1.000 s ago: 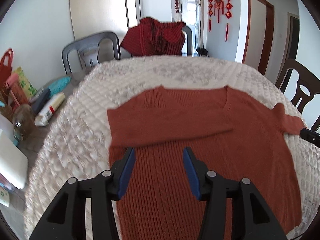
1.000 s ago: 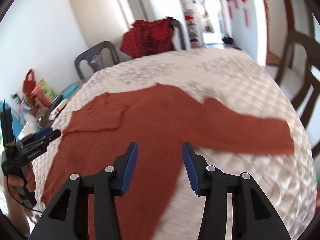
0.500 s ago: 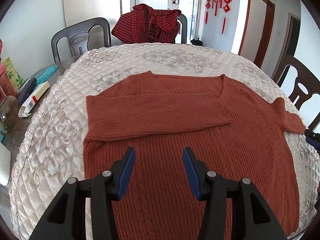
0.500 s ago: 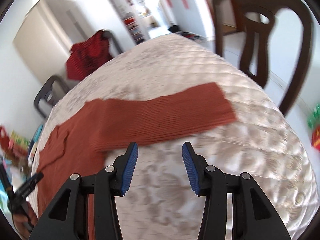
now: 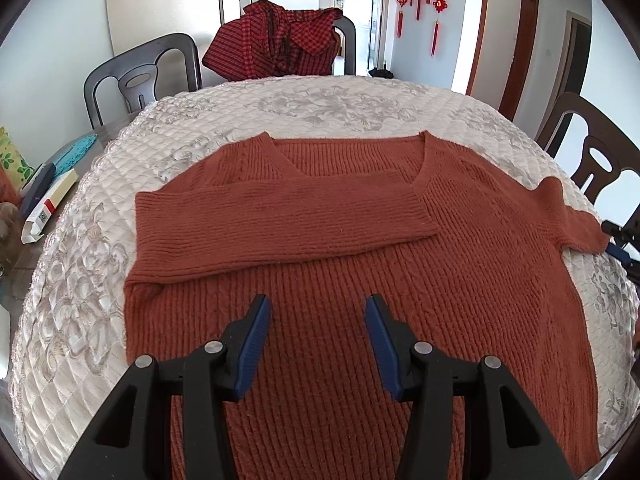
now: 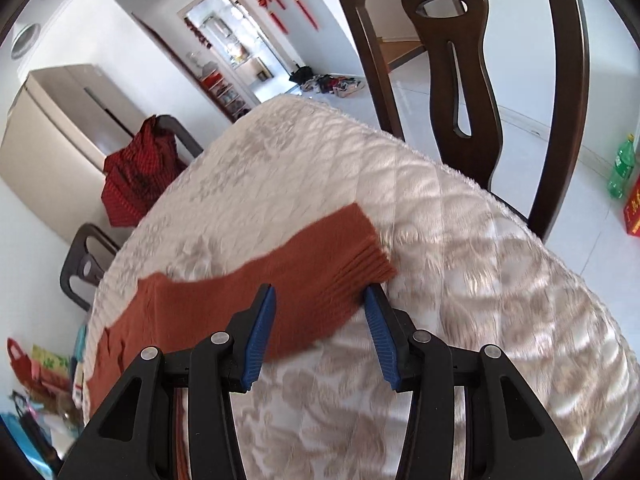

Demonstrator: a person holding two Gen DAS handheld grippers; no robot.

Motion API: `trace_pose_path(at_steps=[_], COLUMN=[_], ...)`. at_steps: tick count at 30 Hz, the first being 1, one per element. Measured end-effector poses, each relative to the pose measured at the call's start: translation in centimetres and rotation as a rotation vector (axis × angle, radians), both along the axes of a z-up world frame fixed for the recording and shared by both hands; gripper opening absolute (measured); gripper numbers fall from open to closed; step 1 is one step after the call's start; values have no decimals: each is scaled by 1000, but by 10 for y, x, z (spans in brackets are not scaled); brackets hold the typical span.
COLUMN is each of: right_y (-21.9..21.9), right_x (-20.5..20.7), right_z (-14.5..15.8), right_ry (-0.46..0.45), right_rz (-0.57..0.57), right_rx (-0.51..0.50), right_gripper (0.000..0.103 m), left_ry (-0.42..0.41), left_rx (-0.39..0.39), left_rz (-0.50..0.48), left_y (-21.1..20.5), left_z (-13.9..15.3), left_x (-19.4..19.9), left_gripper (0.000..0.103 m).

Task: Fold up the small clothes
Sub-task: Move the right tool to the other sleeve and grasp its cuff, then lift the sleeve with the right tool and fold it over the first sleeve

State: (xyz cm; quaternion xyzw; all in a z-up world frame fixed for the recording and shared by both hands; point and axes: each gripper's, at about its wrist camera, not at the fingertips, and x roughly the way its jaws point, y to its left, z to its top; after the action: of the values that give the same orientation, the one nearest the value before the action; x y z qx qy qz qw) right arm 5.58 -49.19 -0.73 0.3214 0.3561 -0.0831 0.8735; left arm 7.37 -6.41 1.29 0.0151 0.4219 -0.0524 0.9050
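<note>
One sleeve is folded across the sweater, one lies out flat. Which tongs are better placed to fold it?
Right. The right tongs sit open at the flat sleeve's cuff; the left tongs hover over the sweater's body.

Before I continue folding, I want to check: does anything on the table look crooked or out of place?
Nothing is damaged. The sweater lies flat; one sleeve is folded across the chest, while the other sleeve lies stretched out sideways on the quilted cover, not yet folded.

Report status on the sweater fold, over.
Left gripper open above sweater. Right gripper open, straddling unfolded sleeve, not gripping. Other sleeve folded across chest. Nothing obstructing.
</note>
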Motion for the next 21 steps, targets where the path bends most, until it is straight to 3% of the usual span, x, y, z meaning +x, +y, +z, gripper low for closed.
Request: trace_pose_path(at_steps=[2, 3, 4, 6, 11, 15, 21], right_y=[-1, -2, -3, -6, 2, 27, 101], right_x=[4, 6, 9, 12, 15, 20, 35], right_z=[-1, -2, -4, -5, 7, 38, 83], right_ry=[-3, 4, 13, 10, -38, -135, -257], right_rz=[-11, -17, -21, -22, 16, 99, 327], right_rx=[6, -2, -8, 6, -1, -25, -66], right_gripper=[37, 24, 18, 12, 10, 10, 10], left_ry=[6, 6, 7, 7, 7, 6, 3], left_rx=[3, 3, 2, 0, -7, -15, -46], left_rz=[-1, -1, -1, -2, -3, -2, -1], left_y=[0, 0, 0, 1, 1, 2, 6], left_z=[-2, -3, -3, -4, -6, -6, -3], left_x=[0, 0, 1, 1, 3, 3, 2], left_gripper=[52, 52, 52, 52, 53, 54, 54])
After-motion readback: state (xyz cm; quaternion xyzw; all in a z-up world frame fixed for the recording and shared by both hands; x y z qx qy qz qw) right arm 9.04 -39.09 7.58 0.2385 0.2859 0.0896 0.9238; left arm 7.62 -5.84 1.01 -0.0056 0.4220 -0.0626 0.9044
